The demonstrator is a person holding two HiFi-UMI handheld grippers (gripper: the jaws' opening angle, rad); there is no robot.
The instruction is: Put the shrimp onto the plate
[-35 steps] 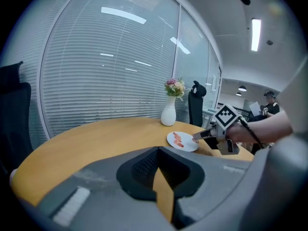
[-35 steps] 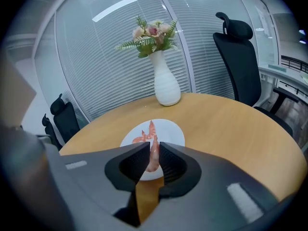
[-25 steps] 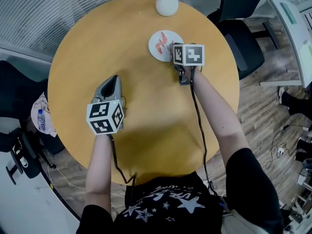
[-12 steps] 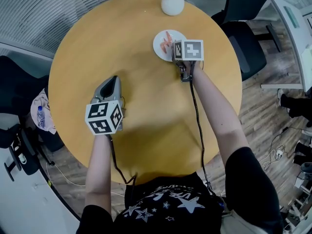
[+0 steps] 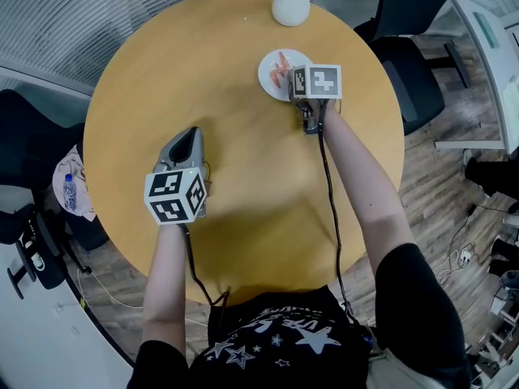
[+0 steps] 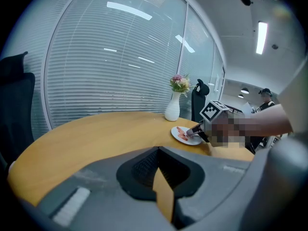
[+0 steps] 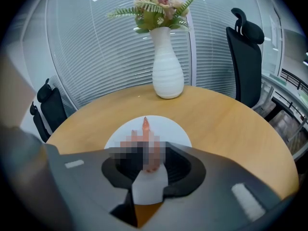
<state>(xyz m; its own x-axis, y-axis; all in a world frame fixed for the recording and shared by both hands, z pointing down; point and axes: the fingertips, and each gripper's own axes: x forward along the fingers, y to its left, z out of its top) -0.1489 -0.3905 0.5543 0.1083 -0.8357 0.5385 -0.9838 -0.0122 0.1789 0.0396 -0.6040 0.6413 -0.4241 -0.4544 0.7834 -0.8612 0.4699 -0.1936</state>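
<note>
A white plate (image 5: 271, 78) (image 7: 175, 133) sits at the far side of the round wooden table (image 5: 235, 209). On it lies an orange-pink shrimp (image 5: 280, 66) (image 7: 145, 124) (image 6: 181, 132). My right gripper (image 5: 293, 87) (image 7: 148, 165) hangs over the plate's near rim. Its jaws have just been opening and now stand apart. The shrimp's near end lies between the tips, partly hidden by a mosaic patch, and no pad presses on it. My left gripper (image 5: 185, 140) (image 6: 155, 170) hovers over the table's left half, shut and empty.
A white vase (image 5: 290, 6) (image 7: 167, 73) of flowers stands just beyond the plate at the table's far edge. Black office chairs (image 5: 401, 63) stand round the table. A window with blinds runs behind it.
In the head view the right gripper stays at the plate's near rim, with the shrimp by its tips. The left gripper has kept still.
</note>
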